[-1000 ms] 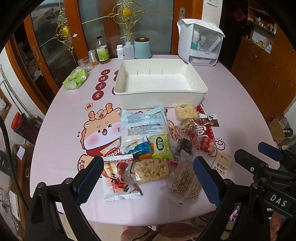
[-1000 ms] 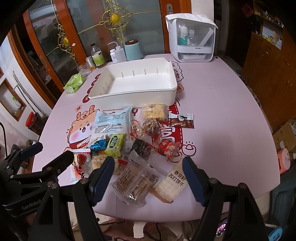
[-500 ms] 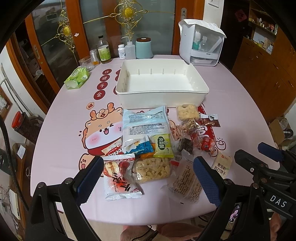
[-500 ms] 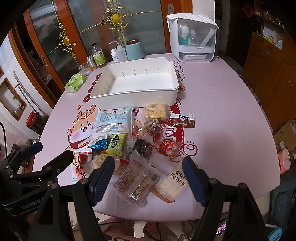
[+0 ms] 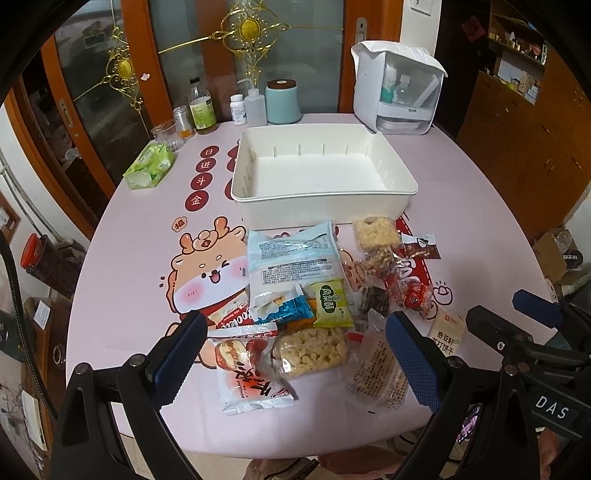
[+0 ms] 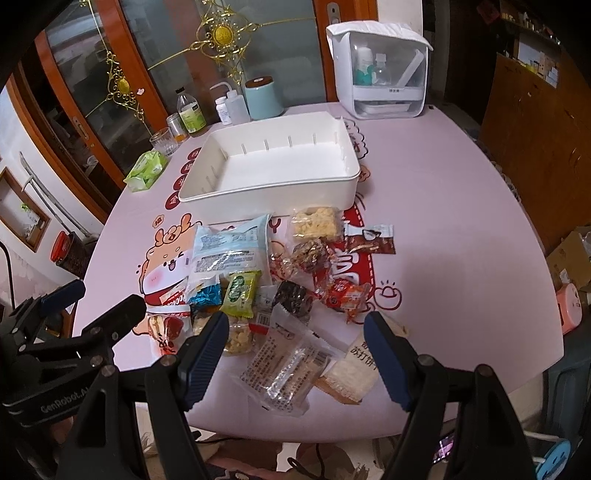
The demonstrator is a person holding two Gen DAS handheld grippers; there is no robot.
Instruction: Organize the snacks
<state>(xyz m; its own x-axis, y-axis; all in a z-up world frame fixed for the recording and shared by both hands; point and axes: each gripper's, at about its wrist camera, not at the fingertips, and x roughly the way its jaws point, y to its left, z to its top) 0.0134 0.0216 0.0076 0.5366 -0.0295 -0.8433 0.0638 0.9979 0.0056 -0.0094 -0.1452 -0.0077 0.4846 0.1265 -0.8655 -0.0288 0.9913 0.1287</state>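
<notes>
Where crinkly snack packets (image 5: 295, 302) heap, a smooth rectangular bin (image 5: 321, 205) sits.

Along the far edge of a pink table (image 5: 461, 206), printed with a cartoon deer (image 5: 207, 266) and red circles of Chinese characters: a green tissue pack (image 5: 149, 166), a small glass (image 5: 168, 134), a bottle with a green label (image 5: 201, 109), a white pill bottle (image 5: 237, 108), a squeeze bottle (image 5: 255, 107), a pale blue canister (dark lid) (image 5: 283, 101). To the right, a white cabinet with a clear door (image 5: 397, 94). Behind, glass doors in wood frames with gold ornaments (image 5: 245, 27). Off the right side, a cardboard box (image 6: 569, 254).
</notes>
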